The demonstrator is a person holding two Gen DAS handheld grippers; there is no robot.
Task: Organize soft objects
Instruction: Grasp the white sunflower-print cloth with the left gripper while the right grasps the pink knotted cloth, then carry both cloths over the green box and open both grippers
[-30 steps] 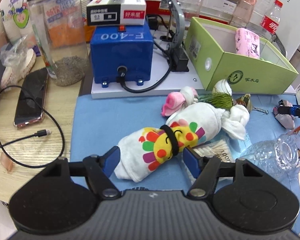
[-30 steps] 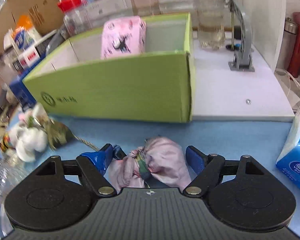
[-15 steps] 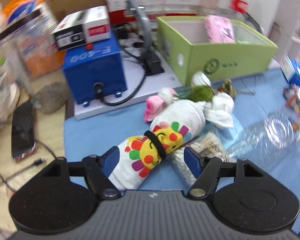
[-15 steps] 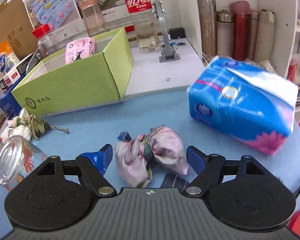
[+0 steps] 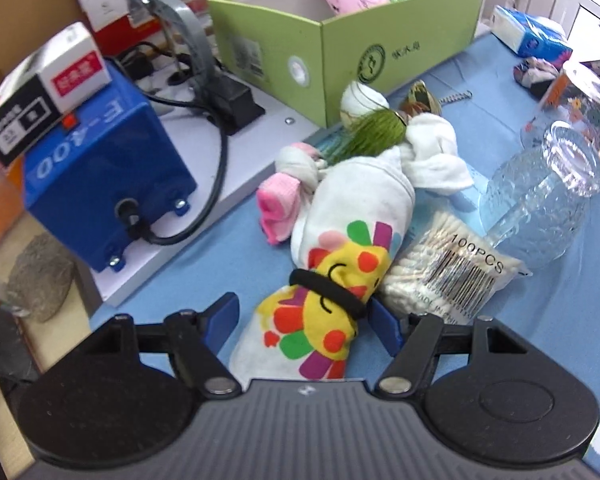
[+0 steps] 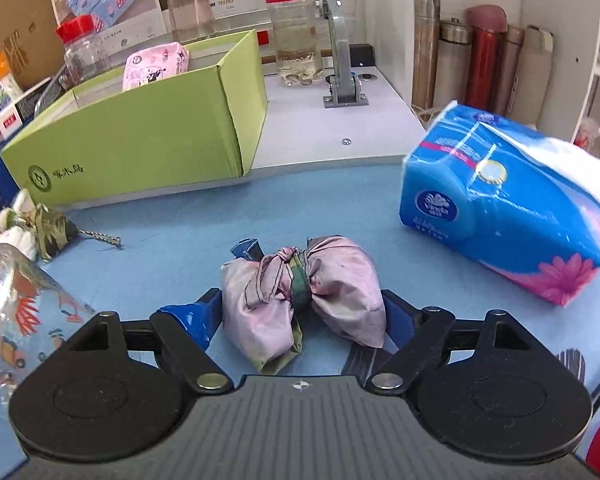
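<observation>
The left tongs [image 5: 304,320] stand wide around the rolled white cloth bundle [image 5: 340,280] with its bright sun print. Since a second ago they have rolled and dropped closer, so the bundle now sits deep between the blue pads, one pad near the black band, but not squeezed. The right tongs [image 6: 302,316] are opening around the knotted pink cloth pouch [image 6: 300,296], which lies on the blue counter [image 6: 340,208]; they have swung away from the box front, and a blue tissue pack [image 6: 500,216] has come into view. The green box [image 6: 140,144], already holding a pink packet [image 6: 156,66], stands behind, well apart. I judge that both grips are being lined up, with neither soft thing lifted yet.
</observation>
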